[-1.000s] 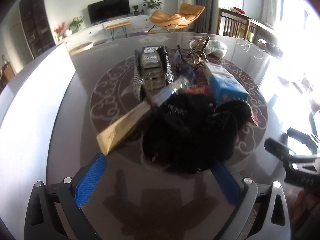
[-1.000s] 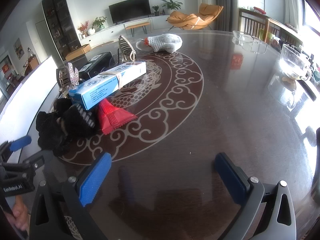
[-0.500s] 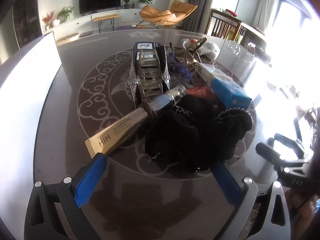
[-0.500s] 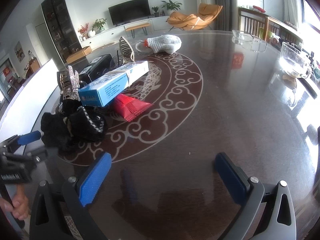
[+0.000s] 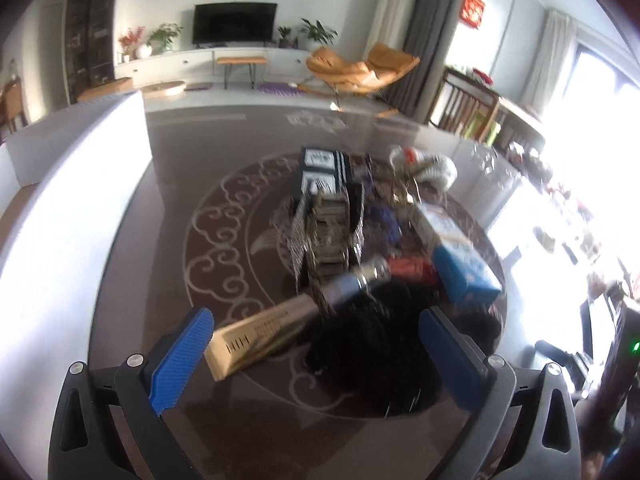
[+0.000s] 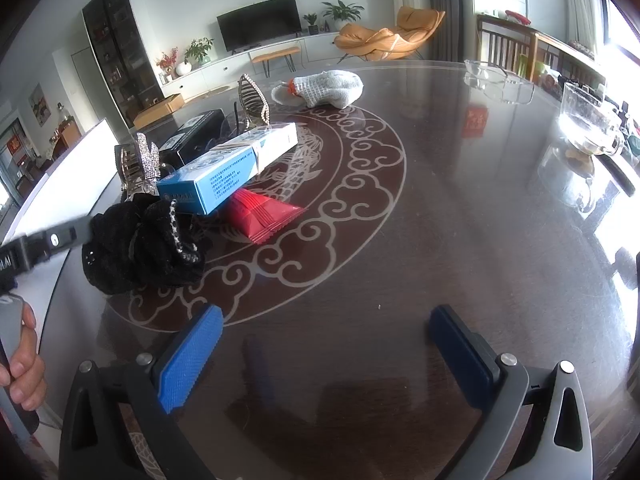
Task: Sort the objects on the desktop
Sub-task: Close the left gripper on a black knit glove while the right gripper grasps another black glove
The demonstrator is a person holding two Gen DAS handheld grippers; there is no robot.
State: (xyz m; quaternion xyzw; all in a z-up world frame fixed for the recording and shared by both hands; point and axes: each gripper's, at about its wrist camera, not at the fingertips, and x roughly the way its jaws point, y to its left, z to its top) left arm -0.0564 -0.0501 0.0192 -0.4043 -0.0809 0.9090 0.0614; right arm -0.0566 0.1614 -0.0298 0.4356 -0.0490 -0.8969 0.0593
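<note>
Left claw point(image 5: 316, 356) apart, straddling black scrunchie point(image 6: 140, 248) beside blue box point(image 6: 228, 168), likely first pick; right claw point(image 6: 324, 356) apart, empty, waiting over bare bench point(image 6: 440, 240).

1. All the things sit in a heap on the table point(image 6: 460, 208), on its left part in the right wrist view.
2. The box point(image 6: 228, 168) lies on top of the packet point(image 6: 262, 216).
3. The fluffy thing point(image 6: 140, 244) lies at the near end of the heap, just beside the box.
4. The sparkly clip point(image 6: 144, 160) stands behind the fluffy thing.
5. The case point(image 6: 192, 140) lies behind the box, and the comb clip point(image 6: 252, 100) stands beside it.
6. The glove point(image 6: 324, 88) lies at the far end, apart from the heap.
7. The tube point(image 5: 280, 324) lies left of the fluffy thing in the left wrist view, its cap end under the clip.
8. The glass bowls point(image 6: 584, 128) stand far right, well apart from the heap.
</note>
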